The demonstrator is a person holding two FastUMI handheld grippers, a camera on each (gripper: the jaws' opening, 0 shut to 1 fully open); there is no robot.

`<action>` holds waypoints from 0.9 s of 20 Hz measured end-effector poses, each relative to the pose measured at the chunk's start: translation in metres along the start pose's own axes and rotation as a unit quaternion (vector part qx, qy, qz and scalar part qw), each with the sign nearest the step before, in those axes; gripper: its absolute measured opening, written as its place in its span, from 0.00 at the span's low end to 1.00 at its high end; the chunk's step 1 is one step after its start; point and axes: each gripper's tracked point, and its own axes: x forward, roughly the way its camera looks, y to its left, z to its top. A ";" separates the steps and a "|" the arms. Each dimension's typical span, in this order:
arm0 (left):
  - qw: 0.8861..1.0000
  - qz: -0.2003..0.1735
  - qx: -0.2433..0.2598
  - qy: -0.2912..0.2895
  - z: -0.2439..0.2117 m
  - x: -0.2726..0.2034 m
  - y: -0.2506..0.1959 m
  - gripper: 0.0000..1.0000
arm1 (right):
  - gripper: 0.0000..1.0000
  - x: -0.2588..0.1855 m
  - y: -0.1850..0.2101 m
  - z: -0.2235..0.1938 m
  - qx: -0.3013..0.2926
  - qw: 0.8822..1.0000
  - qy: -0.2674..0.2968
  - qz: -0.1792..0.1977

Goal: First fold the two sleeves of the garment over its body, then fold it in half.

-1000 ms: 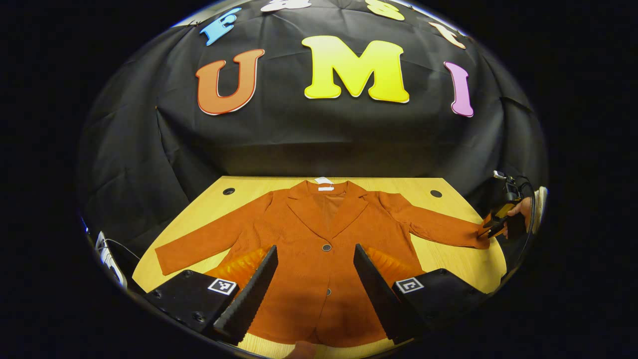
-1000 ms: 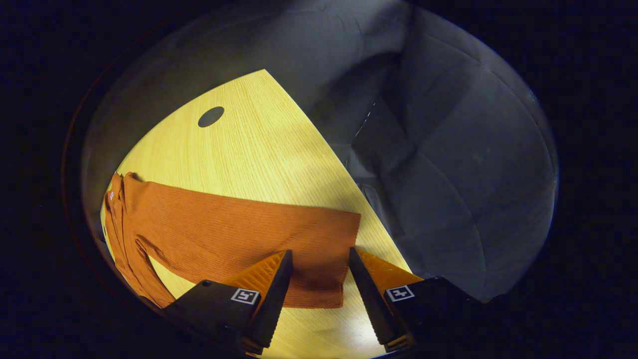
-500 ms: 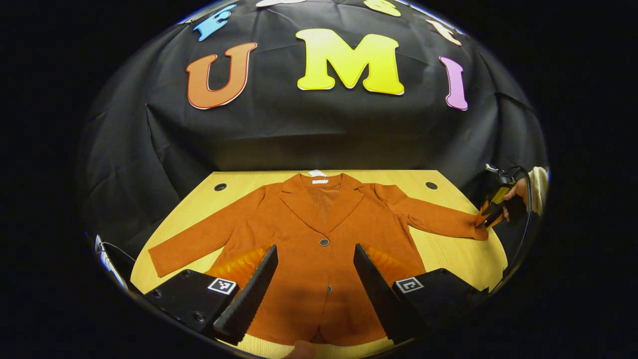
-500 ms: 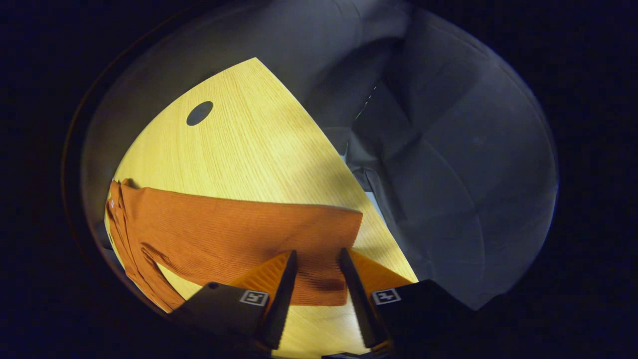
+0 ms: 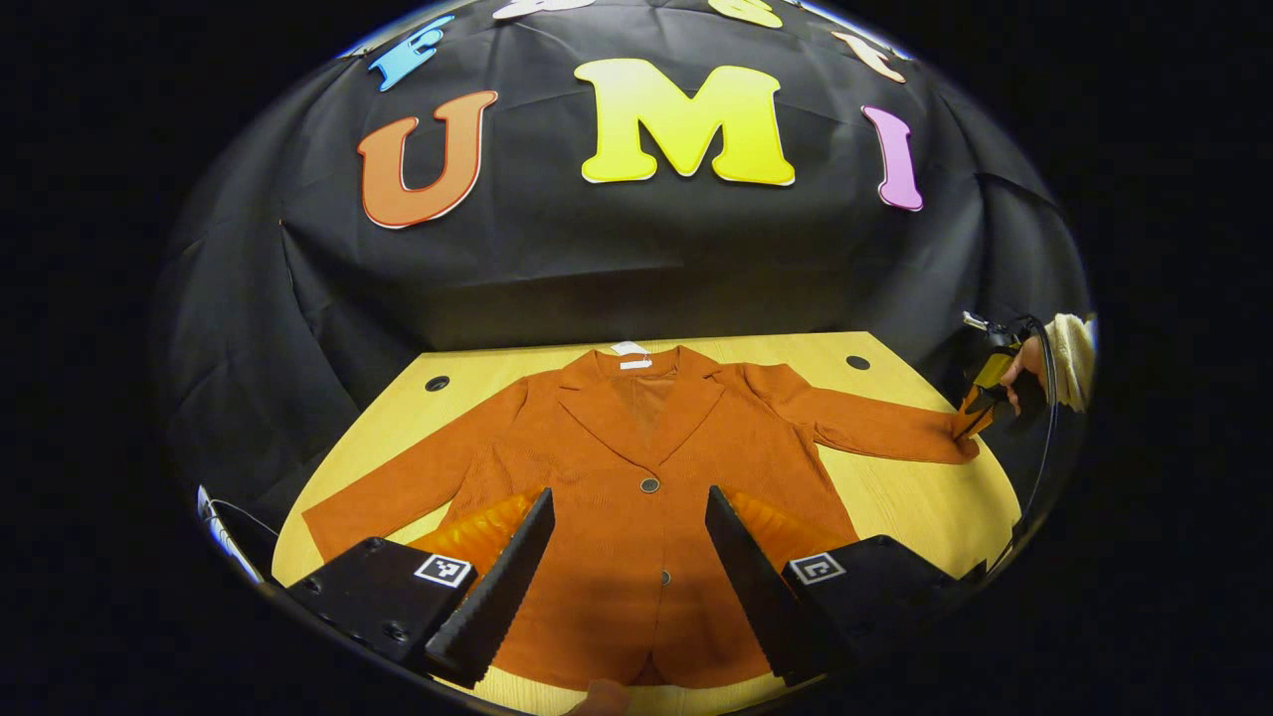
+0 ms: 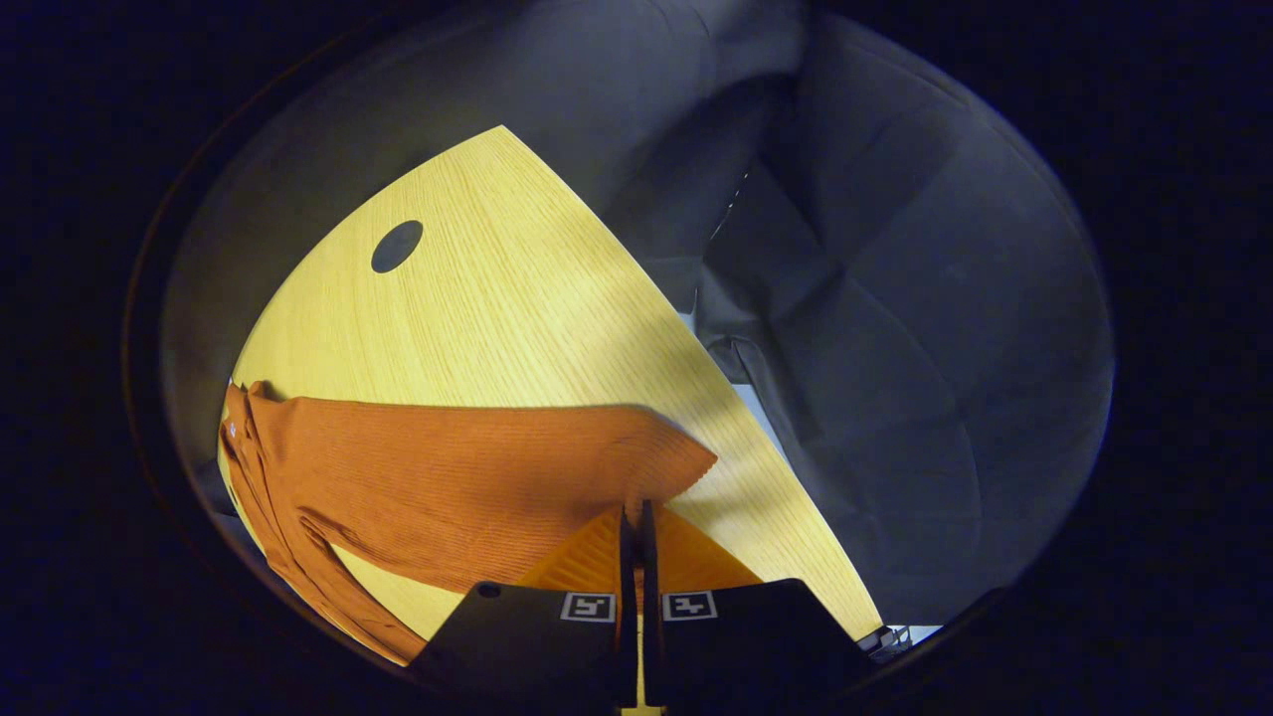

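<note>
An orange corduroy jacket [image 5: 636, 467] lies flat, front up, on the wooden table [image 5: 915, 497], both sleeves spread outward. My left gripper [image 5: 629, 507] hovers open above the jacket's lower front, touching nothing. In the left gripper view the right gripper [image 5: 970, 423], held by a hand [image 5: 1019, 373], pinches the cuff of the sleeve on the right. In the right gripper view my right gripper [image 6: 635, 512] is shut on that sleeve's cuff [image 6: 646, 462], whose end is lifted and puckered. The rest of the sleeve [image 6: 438, 477] runs left to the jacket body.
The table [image 6: 517, 308] has round cable holes at the far corners [image 5: 437, 383] [image 5: 857, 363] [image 6: 397, 246]. Its right edge drops off just beyond the cuff, with black cloth [image 6: 895, 348] below. A white cable [image 5: 214, 507] hangs at the left edge.
My right gripper's fingers have closed from wide apart onto the sleeve cuff, bunching and lifting its end. The left gripper has stayed open, its view shifting only slightly.
</note>
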 end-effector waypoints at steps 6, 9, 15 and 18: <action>1.000 -0.012 0.002 -0.007 -0.001 -0.002 0.000 0.99 | 0.02 -0.027 0.010 0.005 -0.012 0.999 -0.026 0.018; 1.000 -0.018 0.003 -0.015 0.001 -0.006 0.003 0.99 | 0.03 -0.050 0.027 0.009 -0.031 0.998 -0.044 0.033; 0.999 -0.019 0.014 -0.028 0.000 -0.012 0.023 0.99 | 0.02 -0.092 0.113 0.001 -0.077 0.992 -0.065 0.081; 0.999 -0.021 0.026 -0.039 0.002 -0.017 0.034 0.99 | 0.02 -0.116 0.168 -0.011 -0.109 0.986 -0.070 0.110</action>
